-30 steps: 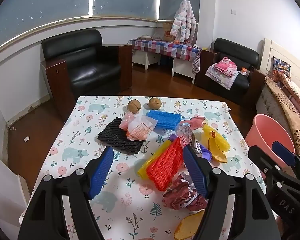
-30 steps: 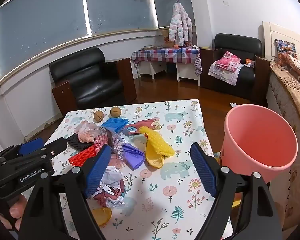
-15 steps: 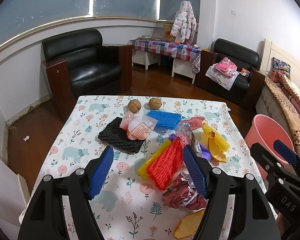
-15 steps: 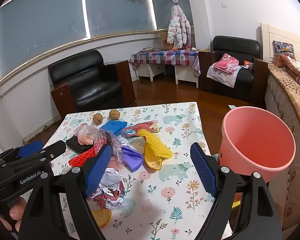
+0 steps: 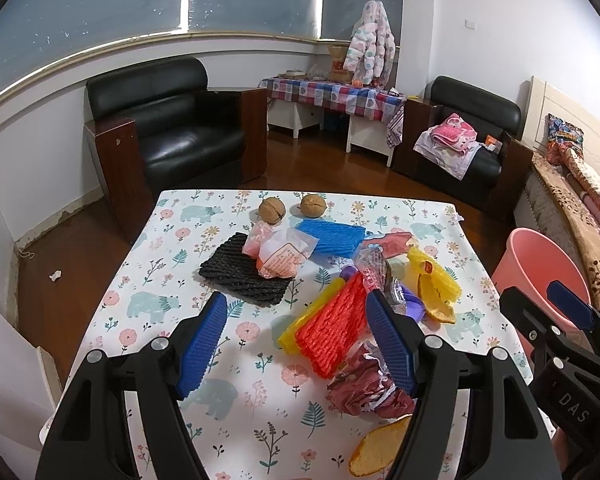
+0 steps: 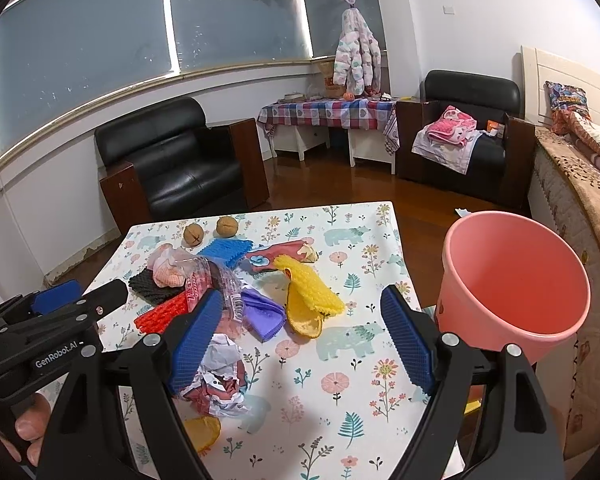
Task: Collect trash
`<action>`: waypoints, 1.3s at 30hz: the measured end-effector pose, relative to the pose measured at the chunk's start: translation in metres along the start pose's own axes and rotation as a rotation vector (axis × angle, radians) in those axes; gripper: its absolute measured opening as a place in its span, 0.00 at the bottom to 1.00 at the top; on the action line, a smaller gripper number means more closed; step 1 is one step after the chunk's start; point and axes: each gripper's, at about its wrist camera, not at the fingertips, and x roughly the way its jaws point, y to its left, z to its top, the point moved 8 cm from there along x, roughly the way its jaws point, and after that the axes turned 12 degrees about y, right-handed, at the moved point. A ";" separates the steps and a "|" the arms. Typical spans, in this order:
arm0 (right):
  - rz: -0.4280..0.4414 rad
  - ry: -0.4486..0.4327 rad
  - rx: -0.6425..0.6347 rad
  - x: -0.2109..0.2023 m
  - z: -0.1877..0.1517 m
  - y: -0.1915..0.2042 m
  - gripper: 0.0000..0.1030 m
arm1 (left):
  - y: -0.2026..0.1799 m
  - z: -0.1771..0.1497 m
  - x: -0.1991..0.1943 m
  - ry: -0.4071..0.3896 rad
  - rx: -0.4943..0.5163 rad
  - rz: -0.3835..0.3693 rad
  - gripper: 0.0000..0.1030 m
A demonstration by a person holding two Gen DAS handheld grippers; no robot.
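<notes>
— Floral-and-bear-printed cloth covers the surface [image 5: 172,264], with black leather armchairs [image 5: 168,128] on the wooden floor beyond. What lies on it?

— Trash, heaped right of centre: a red ribbed foam net [image 5: 332,328], a flat black foam mesh pad [image 5: 240,276] to the left with a clear pink-printed wrapper [image 5: 280,252] on it, a blue foam net [image 5: 332,236] further off, a yellow foam net [image 6: 312,284], and a crumpled maroon wrapper [image 5: 364,384] nearest me. Two brown walnuts [image 5: 272,210] sit at the far edge.

— And your jaws?

— My left gripper [image 5: 296,344] hangs spread wide over the red net, gripping nothing. My right gripper [image 6: 300,344] is equally parted and empty, above bare cloth.

— The bin?

— A pink plastic bucket [image 6: 516,280], just off the right edge.
</notes>
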 end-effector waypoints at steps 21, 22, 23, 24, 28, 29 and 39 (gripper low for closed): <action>-0.003 0.006 -0.003 0.004 -0.006 -0.001 0.80 | 0.004 -0.002 0.007 0.016 -0.013 0.031 0.69; -0.001 0.007 -0.003 0.004 -0.006 -0.001 0.80 | 0.004 -0.003 0.007 0.016 -0.014 0.031 0.69; -0.002 0.007 -0.003 0.004 -0.005 -0.001 0.80 | 0.005 -0.003 0.007 0.016 -0.015 0.031 0.69; -0.003 0.007 -0.004 0.004 -0.006 -0.001 0.80 | 0.005 -0.003 0.007 0.016 -0.015 0.031 0.69; -0.004 0.006 -0.005 0.004 -0.006 -0.001 0.80 | 0.005 -0.003 0.007 0.016 -0.014 0.031 0.69; -0.003 0.007 -0.004 0.004 -0.005 -0.001 0.80 | 0.005 -0.003 0.007 0.016 -0.014 0.031 0.69; -0.003 0.009 -0.006 0.005 -0.006 0.000 0.80 | 0.005 -0.003 0.007 0.016 -0.013 0.030 0.69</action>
